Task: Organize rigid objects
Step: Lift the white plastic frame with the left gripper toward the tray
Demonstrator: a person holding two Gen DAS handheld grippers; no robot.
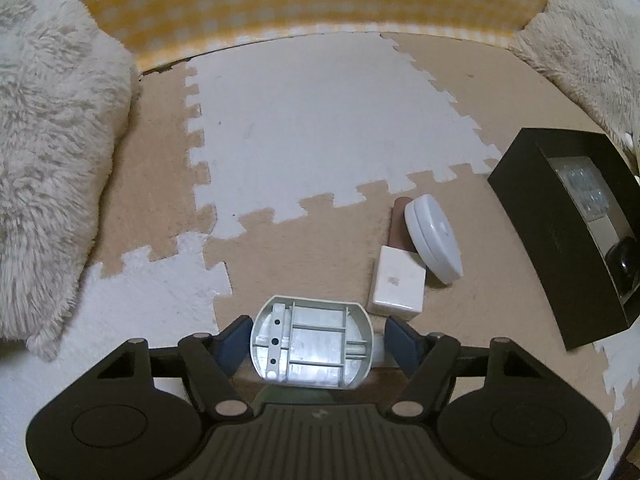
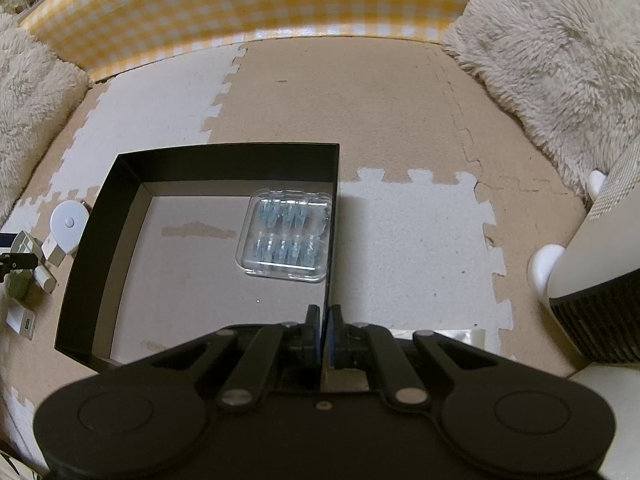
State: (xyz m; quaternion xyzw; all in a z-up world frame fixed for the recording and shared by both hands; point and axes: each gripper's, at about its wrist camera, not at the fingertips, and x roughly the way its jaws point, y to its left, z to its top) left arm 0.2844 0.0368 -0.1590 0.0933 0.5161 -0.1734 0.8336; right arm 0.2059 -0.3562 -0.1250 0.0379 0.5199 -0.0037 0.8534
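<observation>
— What are you seeing on the left side?

— I'm looking along the left gripper [image 1: 313, 338], and its jaws are standing wide around a grey plastic part [image 1: 312, 344] with a ribbed, hollow underside facing the camera. The right pad is not touching it; whether the left one is, I cannot tell. Just past it on the foam floor mat [image 1: 312, 120] a white square adapter [image 1: 397, 286] is sitting, touching a white round device [image 1: 434, 236] that is leaning over a brown strip [image 1: 400, 224].

— And the box?

— The black box [image 2: 236, 158] is lying open on the mat, near the round device's right. A clear plastic case [image 2: 286, 236] of bluish pieces is resting inside, against the box's right wall toward the far corner. In the left view something dark and round [image 1: 622, 266] is showing in the box too — I cannot tell what.

— The right gripper?

— I'm holding the right gripper [image 2: 324, 330] over the box's right wall near the near corner, jaws narrowed onto that wall, one finger inside and one outside.
</observation>
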